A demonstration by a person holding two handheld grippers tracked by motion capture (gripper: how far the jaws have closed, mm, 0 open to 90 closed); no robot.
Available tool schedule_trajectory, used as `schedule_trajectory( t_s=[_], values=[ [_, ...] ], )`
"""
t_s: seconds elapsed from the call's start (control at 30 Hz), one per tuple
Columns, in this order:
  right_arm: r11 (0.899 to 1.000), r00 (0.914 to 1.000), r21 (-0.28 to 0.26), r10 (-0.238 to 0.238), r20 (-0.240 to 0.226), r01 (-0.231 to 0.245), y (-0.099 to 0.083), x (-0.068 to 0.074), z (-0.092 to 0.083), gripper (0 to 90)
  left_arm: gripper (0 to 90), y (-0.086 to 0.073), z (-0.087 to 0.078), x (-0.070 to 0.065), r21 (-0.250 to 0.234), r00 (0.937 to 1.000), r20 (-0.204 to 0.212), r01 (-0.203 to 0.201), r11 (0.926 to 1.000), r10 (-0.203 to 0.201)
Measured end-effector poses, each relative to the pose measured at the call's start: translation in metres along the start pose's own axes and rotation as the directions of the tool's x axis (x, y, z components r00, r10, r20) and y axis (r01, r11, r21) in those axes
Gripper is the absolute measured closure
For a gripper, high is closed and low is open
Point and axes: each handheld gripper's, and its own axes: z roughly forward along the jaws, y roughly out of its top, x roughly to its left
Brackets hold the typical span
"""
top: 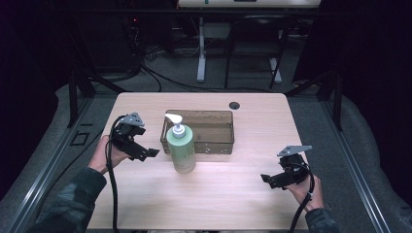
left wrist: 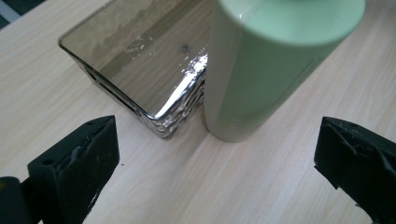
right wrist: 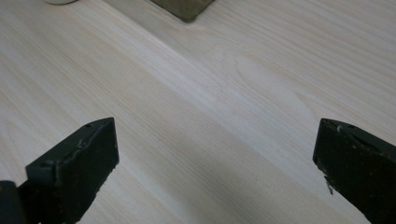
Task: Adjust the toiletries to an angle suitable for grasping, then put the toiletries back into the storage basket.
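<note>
The green pump bottle stands upright on the table, its long axis vertical, a little left of the table's middle. Its white pump head sits on top with the spout pointing to the left in the high view. In the left gripper view the bottle rises from a round base set flat on the wood.

Right behind the bottle lies a shallow, smoky see-through tray, long side across the table. The bottle stands at the tray's front left corner, just beside its wall; whether they touch cannot be told. A small dark hole sits in the tabletop beyond the tray.

The left gripper is held just left of the bottle, pointing toward it. Its jaws stand wide apart with nothing between them, and the bottle lies ahead, untouched.

The right gripper is well apart from the bottle, near the table's front right, pointing left. Its jaws are spread wide over bare wood and hold nothing.
</note>
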Motion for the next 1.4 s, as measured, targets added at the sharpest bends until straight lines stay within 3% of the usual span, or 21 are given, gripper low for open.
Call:
schedule_trajectory(
  t_s=[0.33,0.6,0.97,1.13,1.23,1.3,1.33,1.4],
  values=[
    [0.999,0.9998,0.043,0.006,-0.021,-0.005,0.0,-0.001,0.005,0.3,0.0,0.027,-0.009,0.001,-0.005,0.9985,0.004,-0.055,0.9985,0.055],
    [0.999,0.9996,0.047,0.0,-0.029,0.001,-0.001,-0.002,0.005,0.9,0.0,0.053,-0.013,-0.004,-0.006,0.9936,0.006,-0.113,0.9936,0.113],
    [0.999,0.9991,0.048,0.002,-0.042,0.0,0.003,-0.002,0.006,1.6,0.4,0.091,-0.015,-0.011,0.006,0.9745,0.033,-0.222,0.975,0.222],
    [0.999,0.9986,0.051,0.008,-0.052,-0.005,0.001,-0.002,0.005,1.7,8.1,0.103,-0.012,-0.015,0.003,0.97,0.047,-0.239,0.9711,0.238],
    [0.999,0.9987,0.046,0.01,-0.051,-0.008,0.001,-0.004,0.004,1.8,14.1,0.108,-0.01,-0.018,0.017,0.9617,0.058,-0.269,0.963,0.268],
    [0.999,0.9987,0.045,0.008,-0.051,-0.006,0.001,-0.005,0.004,1.9,21.8,0.11,-0.009,-0.02,0.005,0.9591,0.083,-0.272,0.9623,0.271],
    [0.999,0.9986,0.045,0.008,-0.053,-0.006,0.001,-0.005,0.004,2.0,26.2,0.111,-0.008,-0.021,0.009,0.9583,0.075,-0.277,0.9608,0.276],
    [0.999,0.9986,0.047,0.008,-0.052,-0.006,0.001,-0.005,0.004,2.3,28.7,0.112,-0.006,-0.023,0.014,0.9539,0.089,-0.289,0.9572,0.287]
  ],
)
